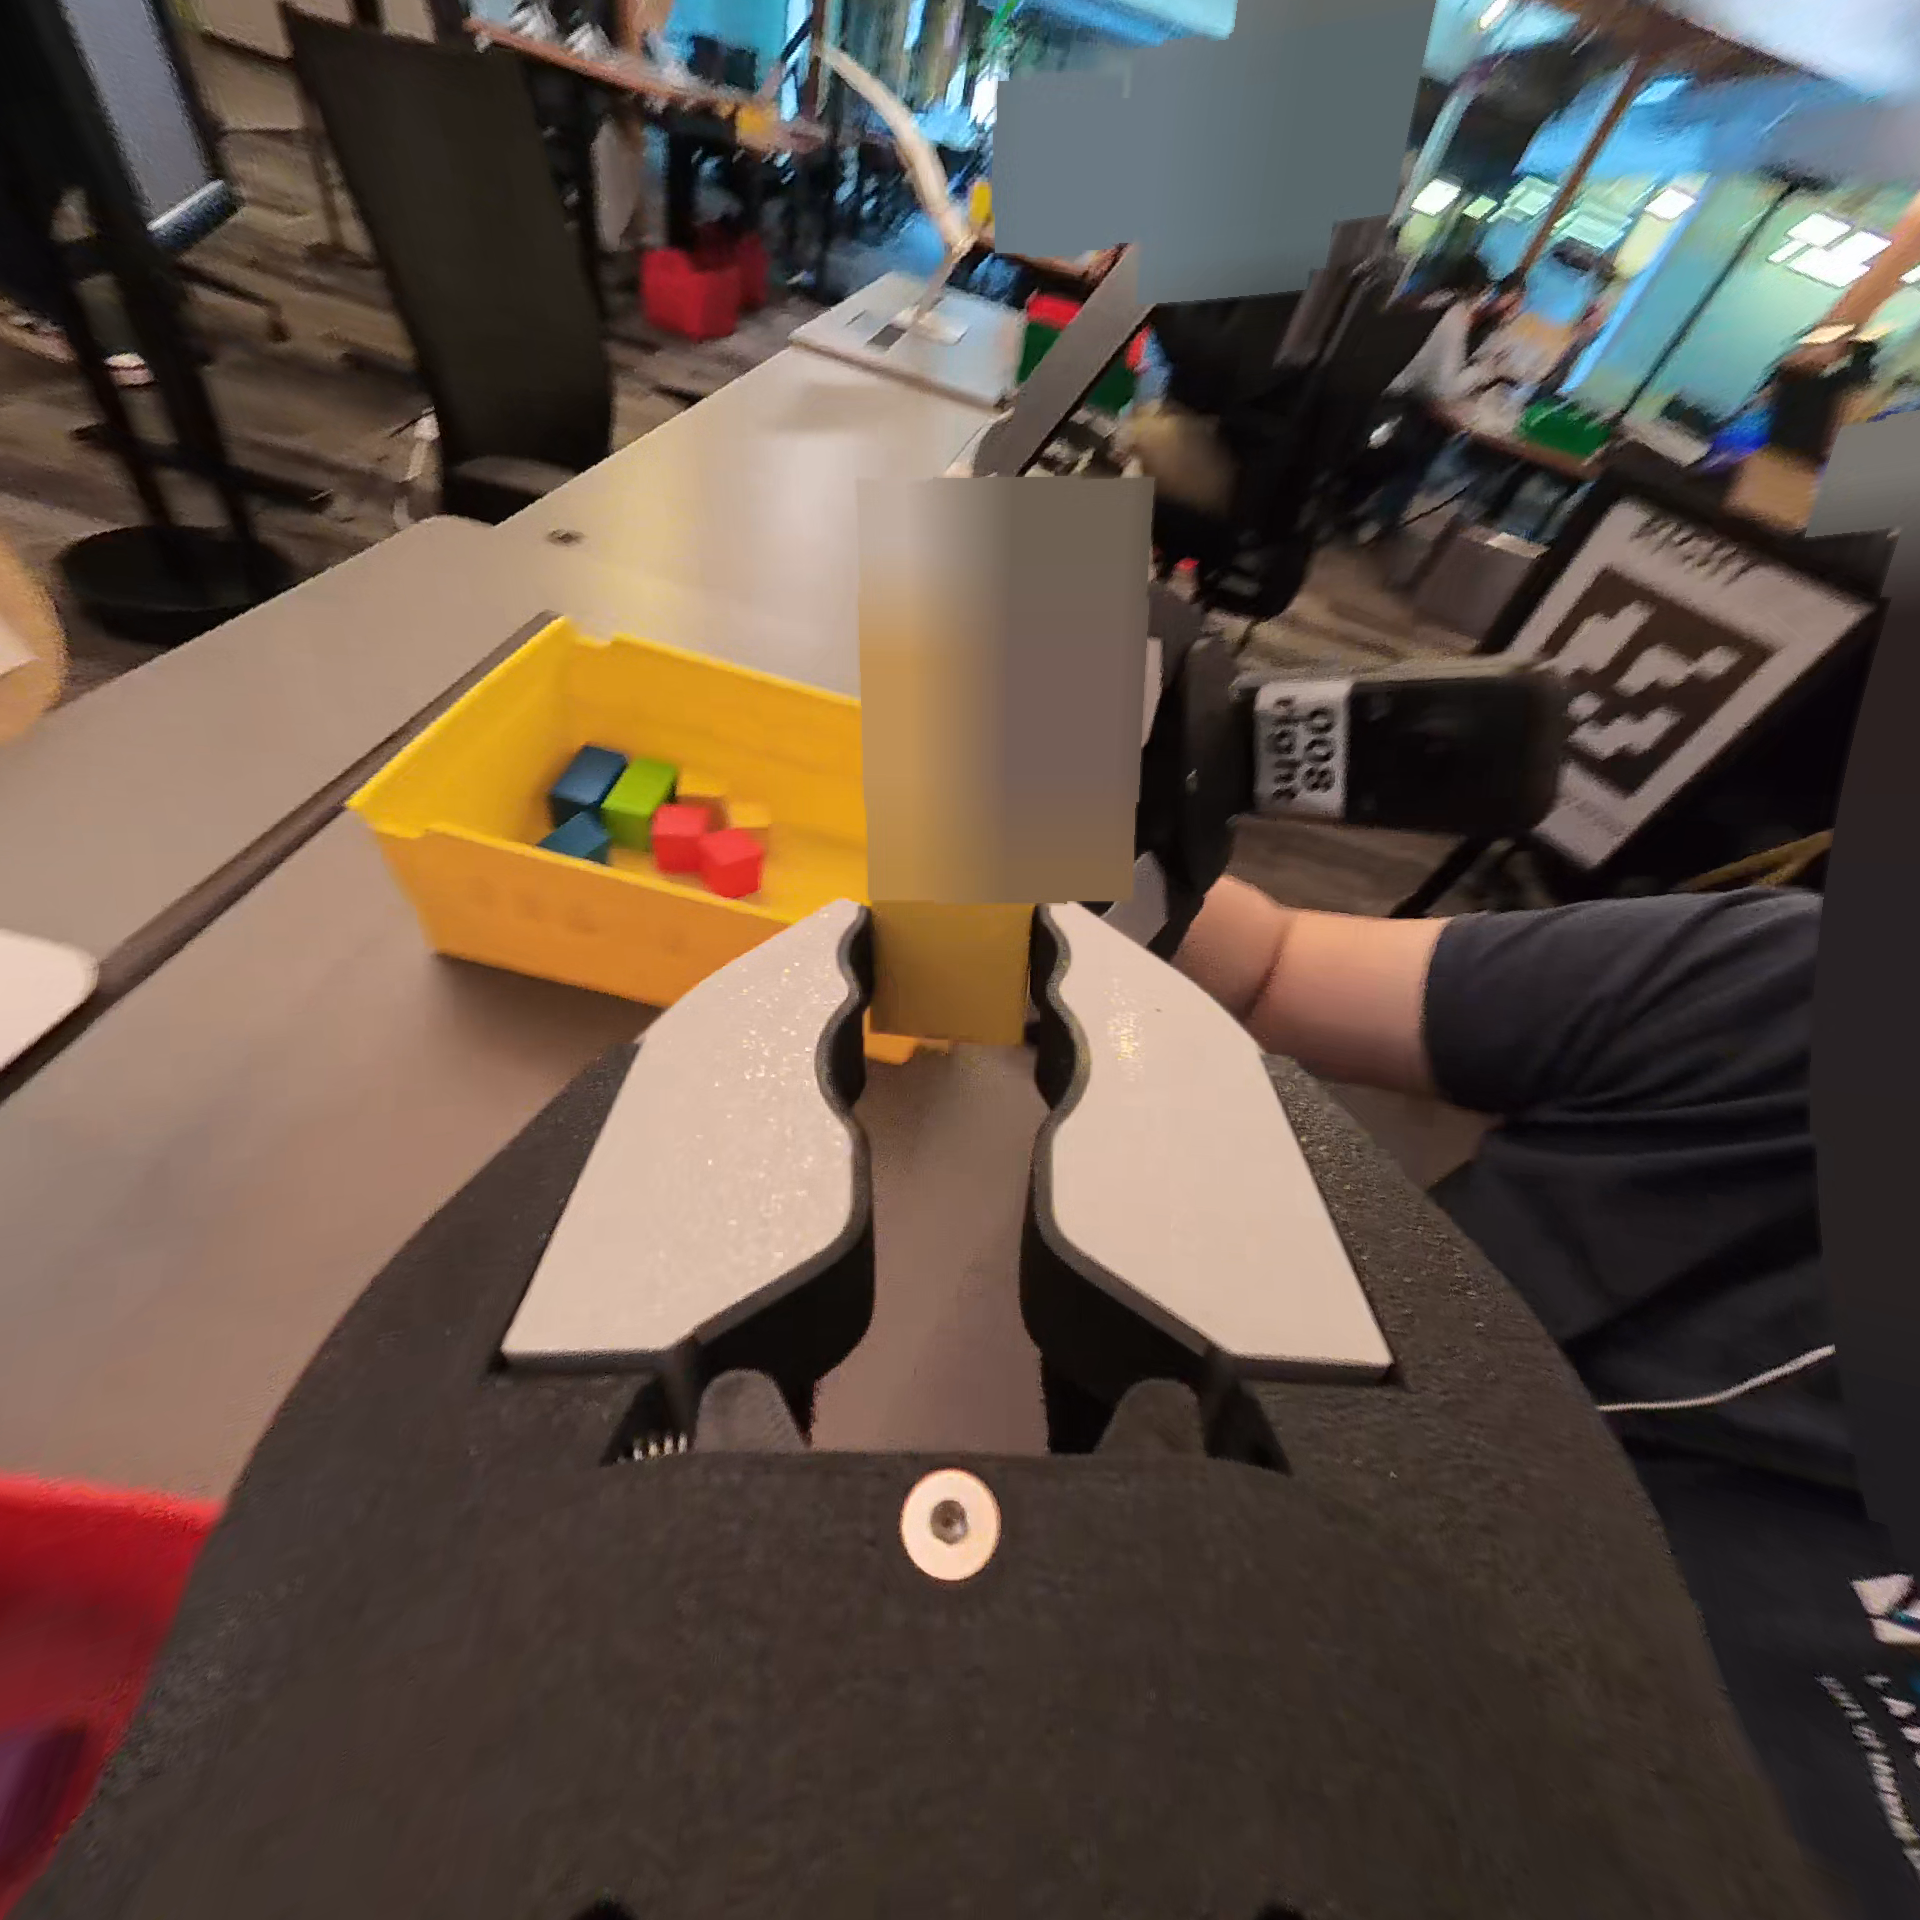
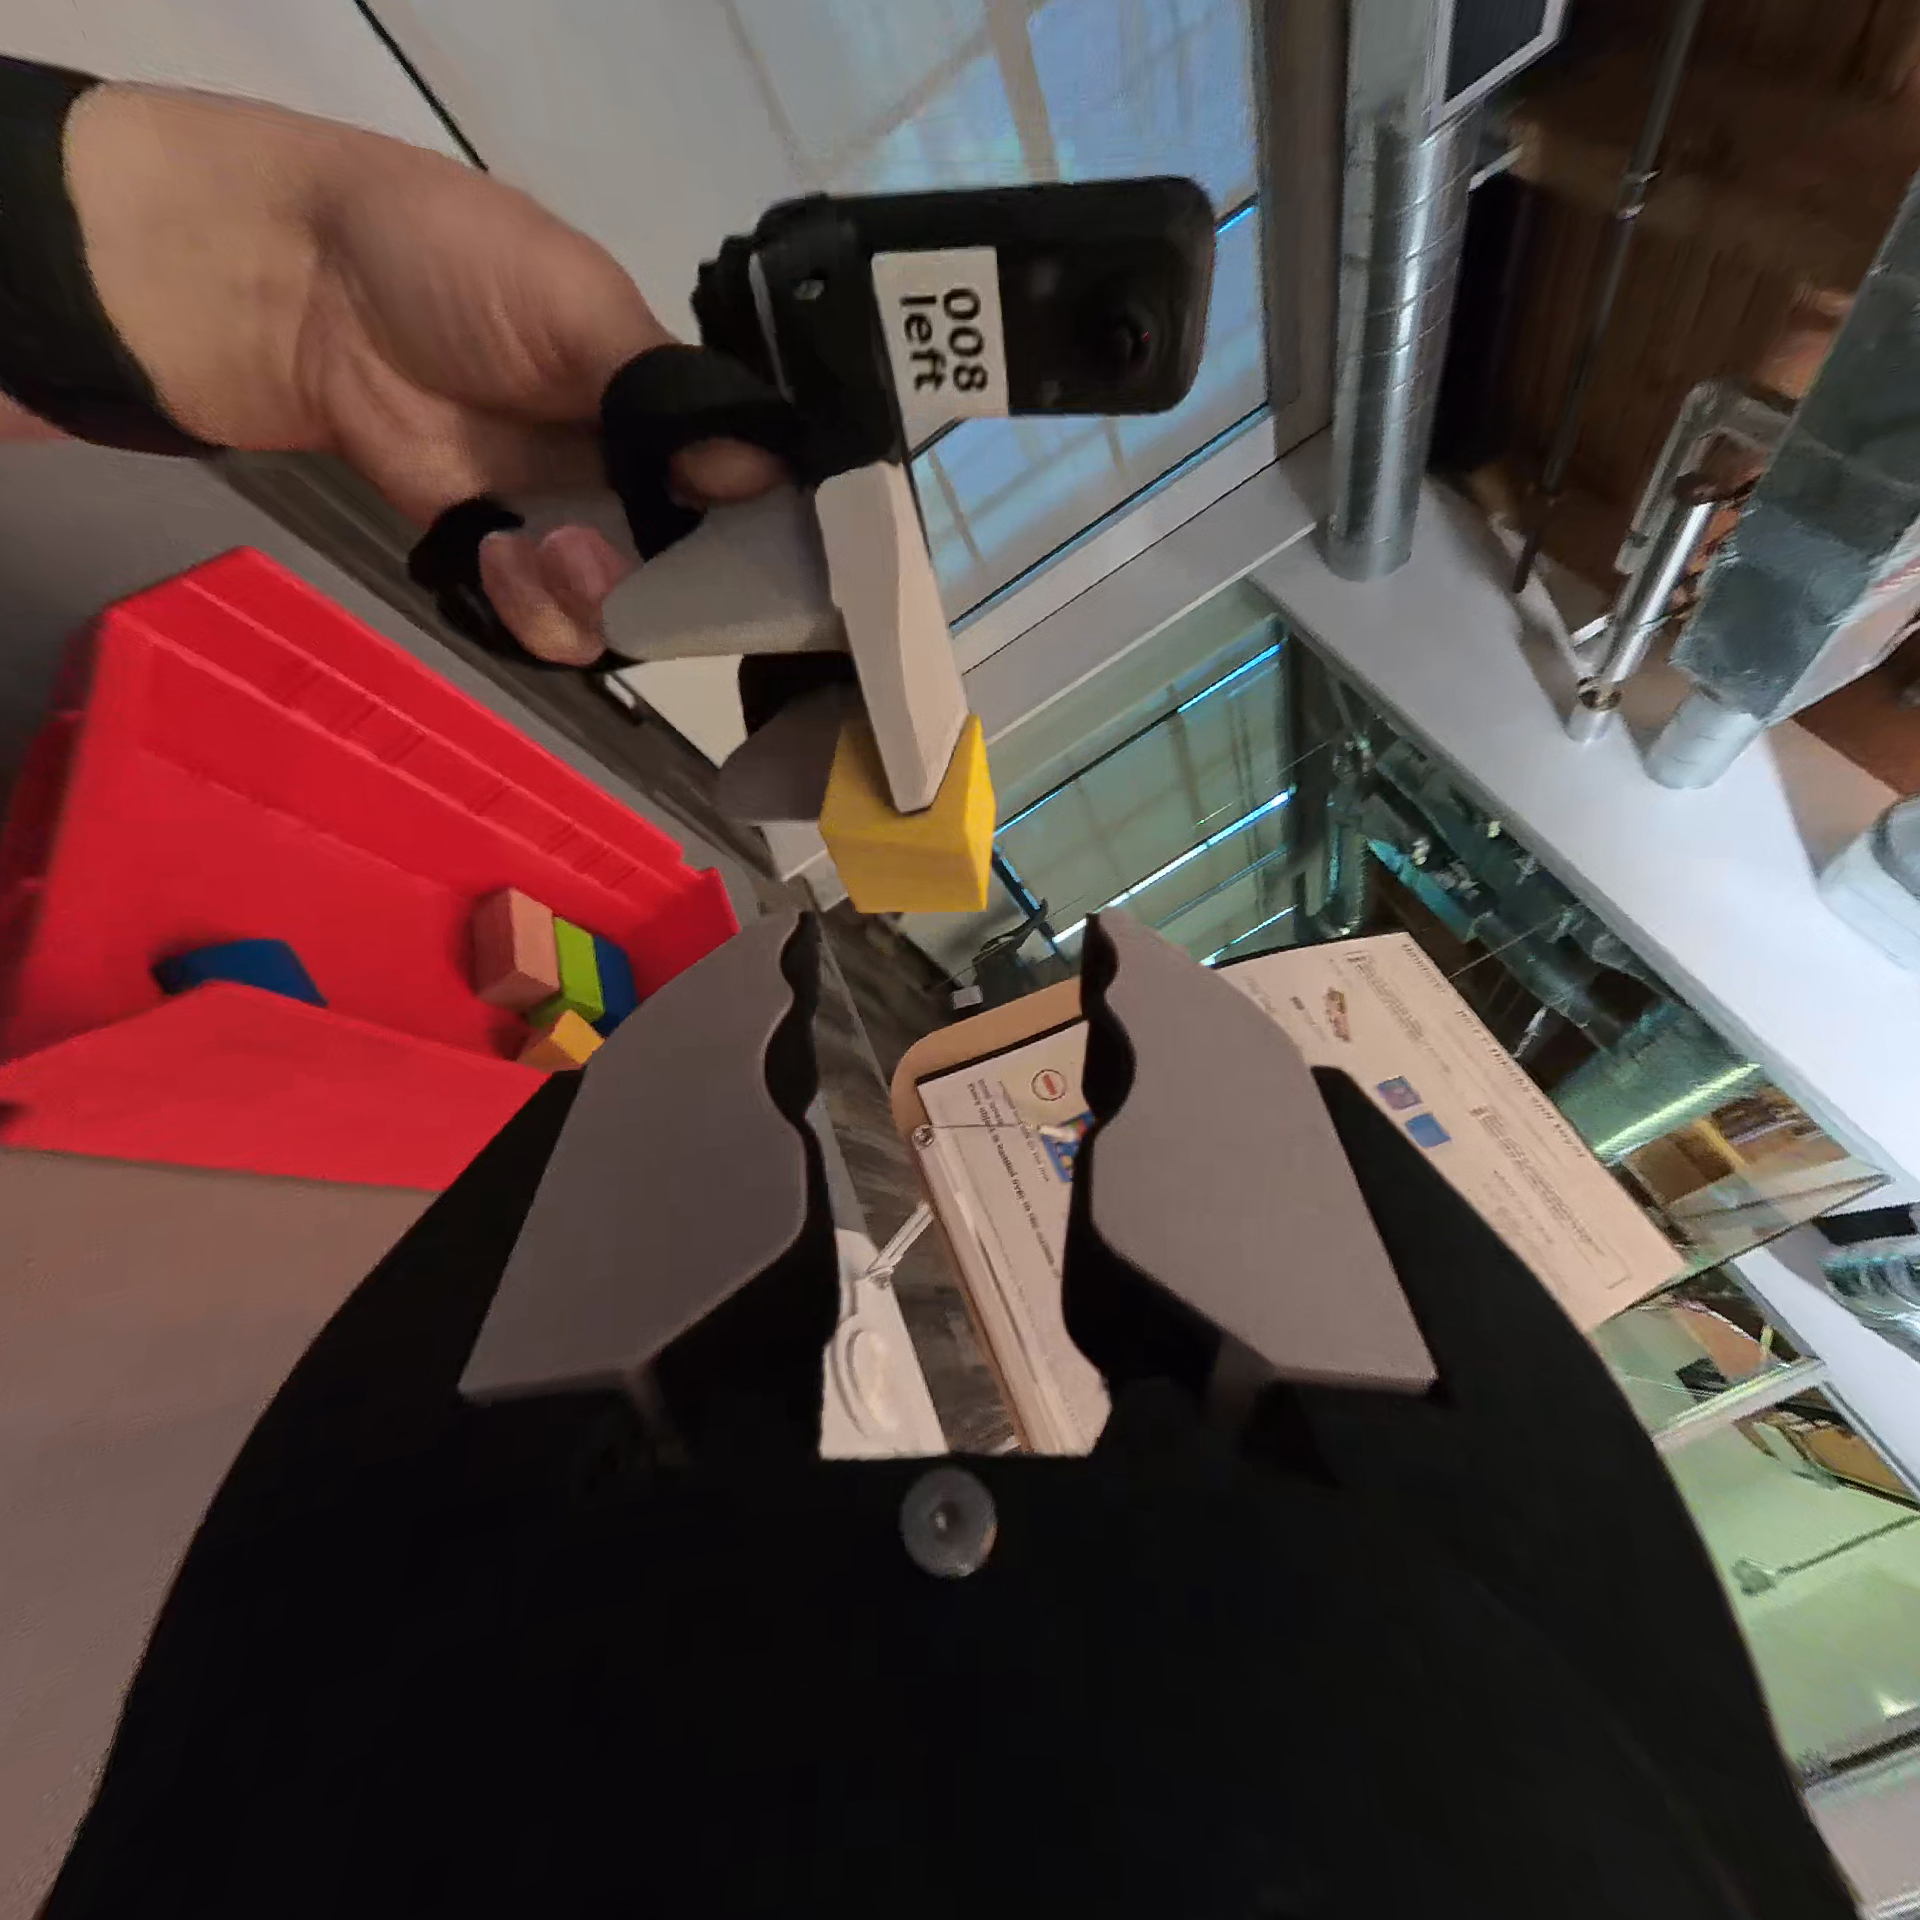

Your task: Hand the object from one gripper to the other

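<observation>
One yellow block (image 2: 909, 847) clamped in left gripper (image 1: 951, 966) fingers, right gripper (image 2: 945, 935) fingers apart just short of it, above surface (image 1: 260, 1091)

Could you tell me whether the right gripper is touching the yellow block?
Apart: the right wrist view shows the right gripper open, with background visible between it and the yellow block.

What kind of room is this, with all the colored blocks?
Probably a shared office or lab set up for block-sorting practice. A long grey table holds a yellow bin of small colored cubes, a red bin holds more blocks, and desks stand behind.
</observation>
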Demonstrator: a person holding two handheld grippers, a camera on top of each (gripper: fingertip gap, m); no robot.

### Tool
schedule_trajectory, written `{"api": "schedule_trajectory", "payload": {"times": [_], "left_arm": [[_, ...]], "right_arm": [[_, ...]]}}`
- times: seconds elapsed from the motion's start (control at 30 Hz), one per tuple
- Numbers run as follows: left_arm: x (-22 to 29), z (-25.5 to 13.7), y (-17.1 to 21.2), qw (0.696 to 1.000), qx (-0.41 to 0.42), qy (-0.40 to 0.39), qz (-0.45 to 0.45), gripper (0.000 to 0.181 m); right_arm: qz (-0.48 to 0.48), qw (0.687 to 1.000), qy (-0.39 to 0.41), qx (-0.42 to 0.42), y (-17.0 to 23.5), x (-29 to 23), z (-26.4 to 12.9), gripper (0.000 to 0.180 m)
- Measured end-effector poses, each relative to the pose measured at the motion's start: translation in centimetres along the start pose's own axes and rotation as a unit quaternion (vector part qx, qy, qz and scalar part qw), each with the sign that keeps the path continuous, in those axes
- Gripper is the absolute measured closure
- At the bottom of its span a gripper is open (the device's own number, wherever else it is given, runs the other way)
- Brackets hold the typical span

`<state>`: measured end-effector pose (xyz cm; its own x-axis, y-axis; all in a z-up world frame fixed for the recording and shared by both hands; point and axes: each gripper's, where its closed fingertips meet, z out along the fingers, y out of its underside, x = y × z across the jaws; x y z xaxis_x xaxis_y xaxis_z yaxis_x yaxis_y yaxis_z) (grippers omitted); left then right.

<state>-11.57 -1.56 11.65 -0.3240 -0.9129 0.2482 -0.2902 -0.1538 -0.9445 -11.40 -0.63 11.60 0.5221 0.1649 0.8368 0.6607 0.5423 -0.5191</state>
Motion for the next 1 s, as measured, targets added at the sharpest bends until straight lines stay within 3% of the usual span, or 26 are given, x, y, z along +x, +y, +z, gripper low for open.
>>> {"api": "schedule_trajectory", "payload": {"times": [0.4,0.5,0.6,0.67,0.73,0.8,0.9,0.93,1.0], "left_arm": [[0.8,1.8,-0.2,0.997,0.024,0.064,-0.037,0.152],[-0.4,1.1,-0.6,0.998,0.037,0.033,-0.033,0.148],[-2.6,-0.6,-0.9,0.998,0.039,-0.048,-0.01,0.145],[-3.4,-1.7,-1.0,0.996,0.035,-0.085,0.006,0.142],[-3.6,-2.5,-1.2,0.994,0.037,-0.101,0.019,0.142],[-3.5,-3.1,-1.5,0.993,0.043,-0.106,0.027,0.142],[-3.7,-3.7,-1.4,0.992,0.038,-0.118,0.028,0.143],[-3.7,-3.7,-1.3,0.992,0.033,-0.119,0.028,0.143],[-3.9,-3.7,-0.9,0.992,0.021,-0.123,0.026,0.143]], "right_arm": [[-0.032,0.999,-0.004,-0.007,-0.7,-0.2,-0.1,0.151],[-0.009,0.999,-0.03,-0.04,0.7,0.7,-0.6,0.151],[0.087,0.983,-0.078,-0.141,5.5,3.2,-3.0,0.151],[0.211,0.941,-0.106,-0.243,10.6,4.3,-6.0,0.151],[0.312,0.872,-0.148,-0.347,15.6,3.2,-9.9,0.151],[0.333,0.794,-0.187,-0.474,20.8,1.0,-15.1,0.151],[0.346,0.657,-0.274,-0.612,25.0,-3.7,-22.6,0.15],[0.356,0.624,-0.282,-0.636,25.8,-4.5,-23.9,0.15],[0.387,0.59,-0.29,-0.646,26.6,-5.7,-24.5,0.151]]}}
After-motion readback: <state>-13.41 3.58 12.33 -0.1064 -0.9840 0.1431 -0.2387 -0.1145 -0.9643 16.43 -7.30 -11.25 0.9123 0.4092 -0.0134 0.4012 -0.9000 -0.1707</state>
